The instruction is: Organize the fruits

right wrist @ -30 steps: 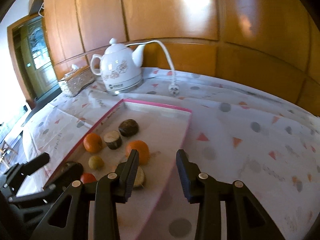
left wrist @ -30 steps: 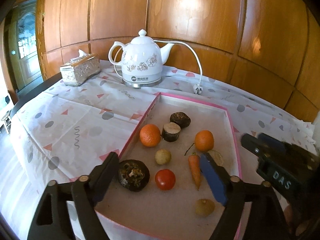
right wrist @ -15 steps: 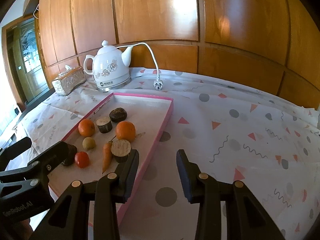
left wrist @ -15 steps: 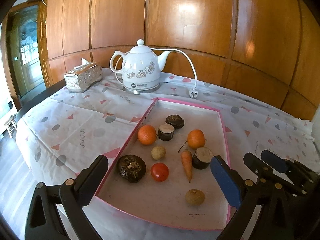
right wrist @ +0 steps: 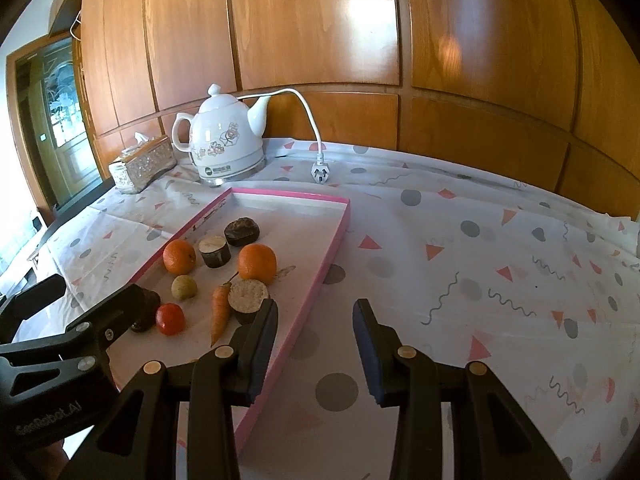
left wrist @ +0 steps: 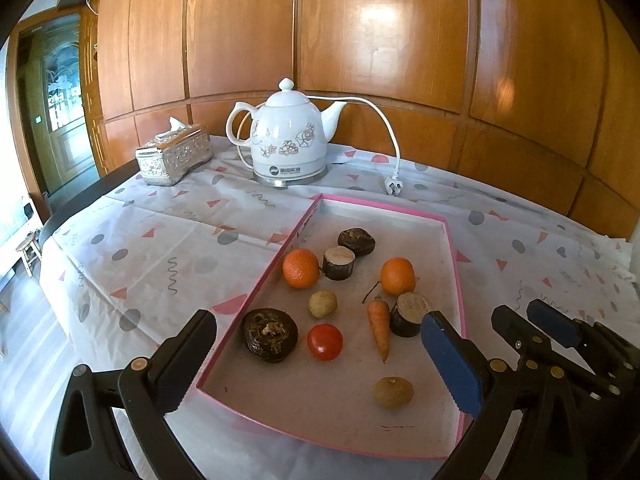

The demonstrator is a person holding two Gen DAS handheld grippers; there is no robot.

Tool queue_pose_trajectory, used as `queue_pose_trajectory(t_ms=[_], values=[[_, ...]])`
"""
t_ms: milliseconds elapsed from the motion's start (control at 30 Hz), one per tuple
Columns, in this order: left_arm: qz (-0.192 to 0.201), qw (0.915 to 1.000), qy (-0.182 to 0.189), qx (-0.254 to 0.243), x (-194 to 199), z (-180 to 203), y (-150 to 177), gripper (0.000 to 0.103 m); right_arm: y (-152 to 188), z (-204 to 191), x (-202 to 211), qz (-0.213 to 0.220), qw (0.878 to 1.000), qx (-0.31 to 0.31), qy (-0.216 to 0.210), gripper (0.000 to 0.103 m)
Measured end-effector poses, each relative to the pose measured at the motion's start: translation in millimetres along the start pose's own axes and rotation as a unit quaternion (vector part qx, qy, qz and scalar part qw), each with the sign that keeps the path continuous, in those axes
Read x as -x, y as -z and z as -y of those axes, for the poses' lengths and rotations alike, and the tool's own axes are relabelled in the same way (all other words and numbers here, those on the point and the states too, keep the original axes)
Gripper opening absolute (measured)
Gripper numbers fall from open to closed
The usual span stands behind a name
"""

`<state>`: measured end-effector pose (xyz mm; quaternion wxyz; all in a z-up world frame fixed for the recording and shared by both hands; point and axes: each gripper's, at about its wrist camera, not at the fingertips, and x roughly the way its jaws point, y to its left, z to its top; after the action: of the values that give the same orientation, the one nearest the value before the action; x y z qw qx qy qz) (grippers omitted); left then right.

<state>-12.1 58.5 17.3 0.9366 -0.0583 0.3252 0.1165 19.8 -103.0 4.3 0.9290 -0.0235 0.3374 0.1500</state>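
Pink-rimmed tray (left wrist: 454,248) held all the produce: two oranges (left wrist: 301,268) at its kettle-side middle, carrot (left wrist: 379,328) and tomato (left wrist: 325,341) nearer its front edge, dark root pieces scattered between. This layout fit sorted or unsorted, so the stage was unclear. Any pick would do best approaching from above, jaws straddling one item. Left gripper (left wrist: 320,360) hovered over the tray's front edge, released wide, holding nothing; right gripper (right wrist: 316,332) hovered at the tray's right rim, released, empty.
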Motion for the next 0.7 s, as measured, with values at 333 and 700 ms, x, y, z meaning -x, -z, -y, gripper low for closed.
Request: queue_pose_trajectory(t_ms=[333, 700], values=[[0.004, 1.0000, 0.000, 0.005, 2.9, -2.6, -2.0, 0.103, -0.4, -1.7, -1.0, -0.001, 1.000, 0.002, 0.000, 0.039], [0.018, 0.9998, -0.004, 0.005, 6.9, -3.2, -2.1, 0.102, 0.4, -1.4, -1.0, -0.002, 1.000, 0.002, 0.000, 0.039]])
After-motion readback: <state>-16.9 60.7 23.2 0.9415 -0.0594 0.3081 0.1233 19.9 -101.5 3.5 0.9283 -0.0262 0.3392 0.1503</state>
